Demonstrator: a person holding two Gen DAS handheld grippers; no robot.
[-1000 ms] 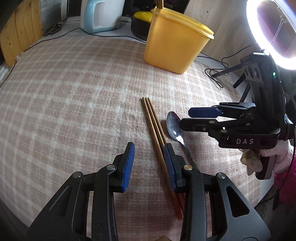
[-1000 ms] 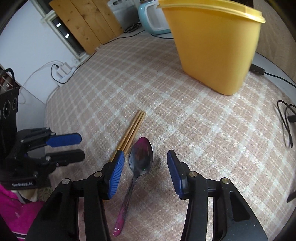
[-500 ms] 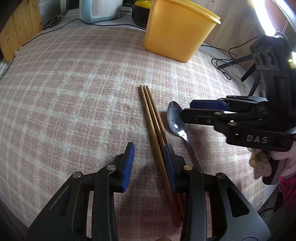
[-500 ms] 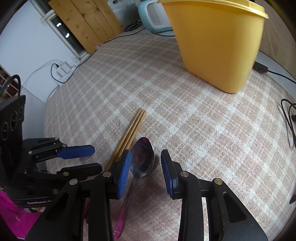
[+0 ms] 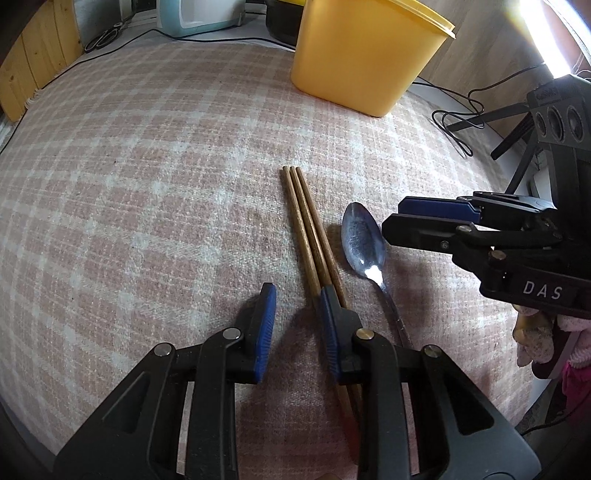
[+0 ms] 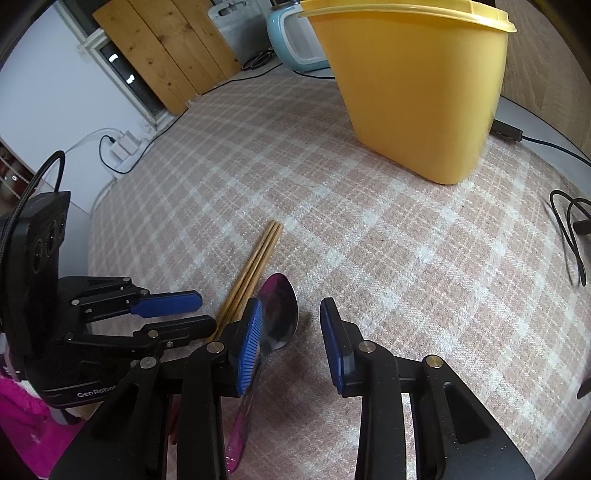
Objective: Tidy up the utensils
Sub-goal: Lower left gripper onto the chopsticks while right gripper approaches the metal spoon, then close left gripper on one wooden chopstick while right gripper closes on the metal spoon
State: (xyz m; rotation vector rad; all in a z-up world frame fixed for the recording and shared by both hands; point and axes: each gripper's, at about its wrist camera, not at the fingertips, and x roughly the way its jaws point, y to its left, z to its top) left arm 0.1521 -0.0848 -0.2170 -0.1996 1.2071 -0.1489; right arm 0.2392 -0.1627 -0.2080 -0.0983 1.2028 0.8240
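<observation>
Bin: a tall yellow plastic bin (image 5: 364,55) stands upright at the far side of the table; its inside cannot be seen from either view.
Chopsticks: three wooden chopsticks (image 5: 308,229) lie side by side, touching, on the cloth in front of the bin and well apart from it.
Spoon: a metal spoon (image 6: 279,310) with a pink handle lies just right of the chopsticks, bowl pointing toward the bin.
Left hand-held gripper (image 5: 297,325): jaws apart with a moderate gap, holding nothing; its right finger sits over the chopsticks' near half.
Right hand-held gripper (image 6: 291,339): jaws wide, holding nothing; its left finger lies over the spoon's neck, the bowl showing between the fingers.
Table: a round table under a pink and white checked cloth (image 5: 147,177).
Room: a pale blue appliance (image 5: 201,14), scissors (image 5: 105,35) and wooden boards (image 6: 162,51) sit behind; black cables (image 6: 570,225) trail at the right edge.
</observation>
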